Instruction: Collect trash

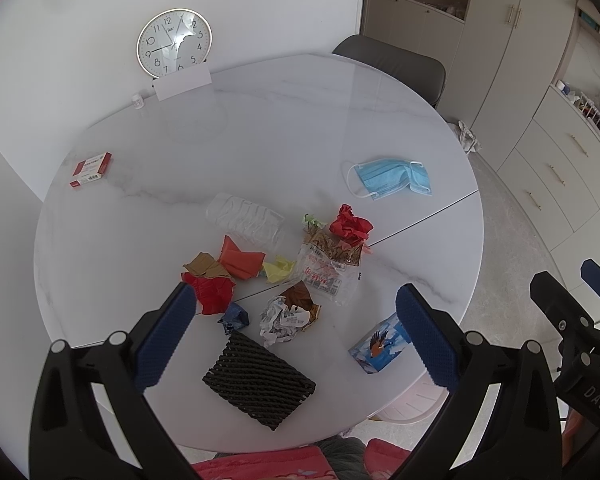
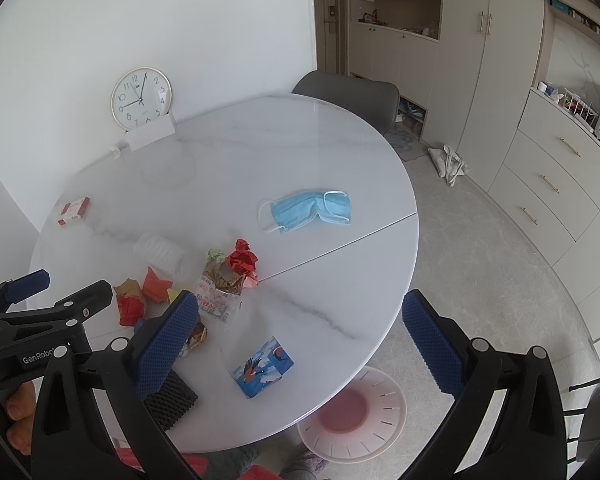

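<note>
Trash lies scattered on a round white marble table [image 1: 260, 136]: a black foam net [image 1: 259, 380], crumpled white paper [image 1: 284, 320], red paper balls [image 1: 350, 226], an orange scrap [image 1: 240, 258], a clear snack wrapper [image 1: 326, 272], a crushed clear bottle [image 1: 246, 218], a blue face mask [image 1: 394, 178] and a small bird-print box [image 1: 378, 346]. My left gripper [image 1: 296, 334] hangs open above the near pile. My right gripper [image 2: 300, 340] is open too, above the bird-print box [image 2: 263, 368]. A pink bin [image 2: 352, 414] stands on the floor under the table's near edge.
A wall clock [image 1: 175, 43] with a white card leans at the table's far edge, beside a tiny bottle [image 1: 137, 101]. A red and white box [image 1: 91, 169] lies far left. A grey chair [image 1: 396, 66] stands behind the table, cabinets [image 2: 548, 184] to the right.
</note>
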Demonstrator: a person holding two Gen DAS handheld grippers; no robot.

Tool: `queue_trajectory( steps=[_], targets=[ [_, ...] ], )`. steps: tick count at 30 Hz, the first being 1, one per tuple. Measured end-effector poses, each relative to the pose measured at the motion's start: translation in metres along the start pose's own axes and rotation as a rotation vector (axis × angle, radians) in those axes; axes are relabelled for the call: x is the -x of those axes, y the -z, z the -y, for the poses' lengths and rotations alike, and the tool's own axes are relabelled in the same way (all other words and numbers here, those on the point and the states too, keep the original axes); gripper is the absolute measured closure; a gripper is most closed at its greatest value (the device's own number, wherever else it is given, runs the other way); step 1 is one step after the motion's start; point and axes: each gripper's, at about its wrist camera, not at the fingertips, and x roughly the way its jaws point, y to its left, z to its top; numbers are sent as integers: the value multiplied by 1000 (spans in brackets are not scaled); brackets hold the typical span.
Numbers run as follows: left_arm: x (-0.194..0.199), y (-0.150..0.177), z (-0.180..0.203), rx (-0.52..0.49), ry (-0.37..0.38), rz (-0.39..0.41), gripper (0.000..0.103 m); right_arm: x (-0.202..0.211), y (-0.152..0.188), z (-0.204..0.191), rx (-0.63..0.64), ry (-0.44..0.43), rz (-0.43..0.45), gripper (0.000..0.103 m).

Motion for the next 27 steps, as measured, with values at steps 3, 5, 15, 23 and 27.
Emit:
queue_trajectory(
  steps=[3, 5, 15, 23, 27],
  targets=[
    [-2, 0, -1, -26, 8, 4, 7, -3, 1, 0, -6, 1, -7, 2],
    [-6, 1, -7, -57, 31, 12, 7, -8, 7, 2, -26, 0, -23, 2],
    [-77, 38, -58, -371, 134, -63, 7, -53, 42, 2, -122, 9, -160, 2],
    [-146, 85, -97, -494, 291, -221, 7, -87, 65, -20, -135, 40, -288, 2],
    [-169, 98, -98, -552, 373, -259, 10, -100, 71, -35, -121, 58, -333, 2]
  ],
)
